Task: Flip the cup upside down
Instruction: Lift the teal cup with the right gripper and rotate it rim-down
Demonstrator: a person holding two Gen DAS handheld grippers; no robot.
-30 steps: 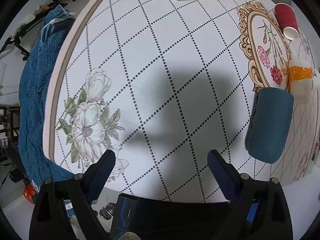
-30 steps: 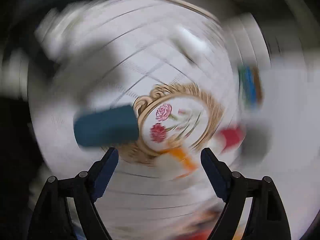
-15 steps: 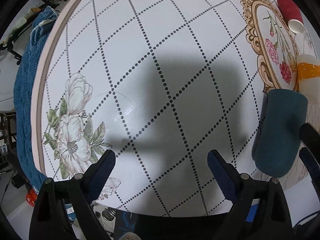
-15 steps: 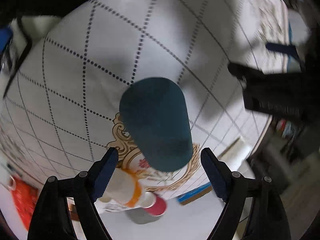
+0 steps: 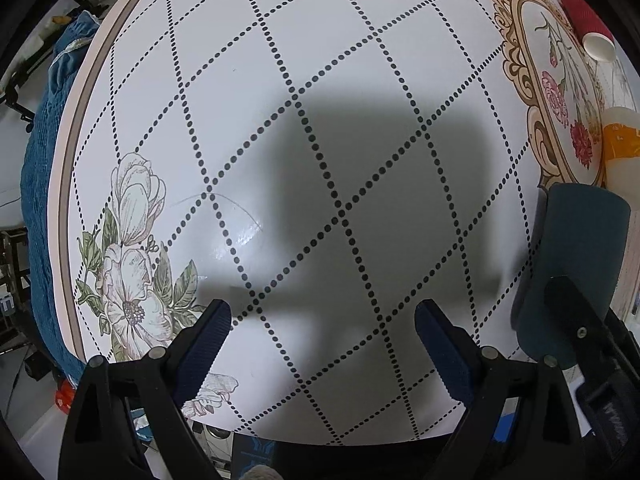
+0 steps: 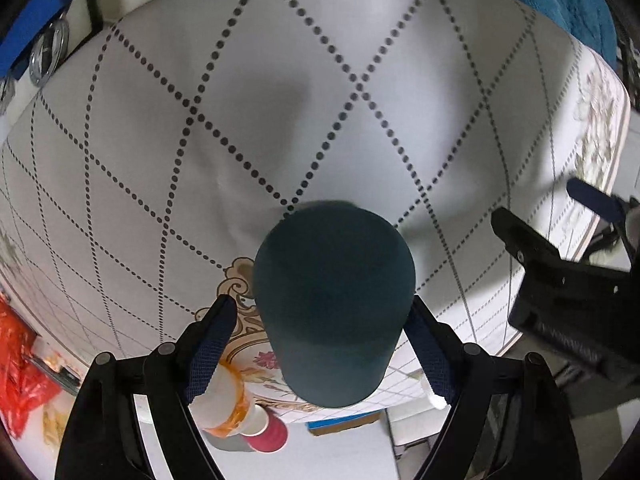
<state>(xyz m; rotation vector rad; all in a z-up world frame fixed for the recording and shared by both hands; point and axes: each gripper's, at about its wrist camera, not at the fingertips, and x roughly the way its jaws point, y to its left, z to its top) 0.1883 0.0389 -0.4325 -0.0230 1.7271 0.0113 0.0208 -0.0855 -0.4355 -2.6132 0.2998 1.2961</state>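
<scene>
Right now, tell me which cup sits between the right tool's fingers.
The dark teal cup, framed by the right tool. The red cup and the orange-banded white cup lie beyond it, outside the fingers.

Both feeds bright enough for me; light comes from overhead. Left wrist: a broad soft-edged shadow lies mid-table, with a small glare patch just left of it. That view is sharp at centre. Heavy fisheye bending and black vignetting at all edges. Right wrist: I read slight softness on the far dotted lines; the teal cup casts a faint shadow behind it
</scene>
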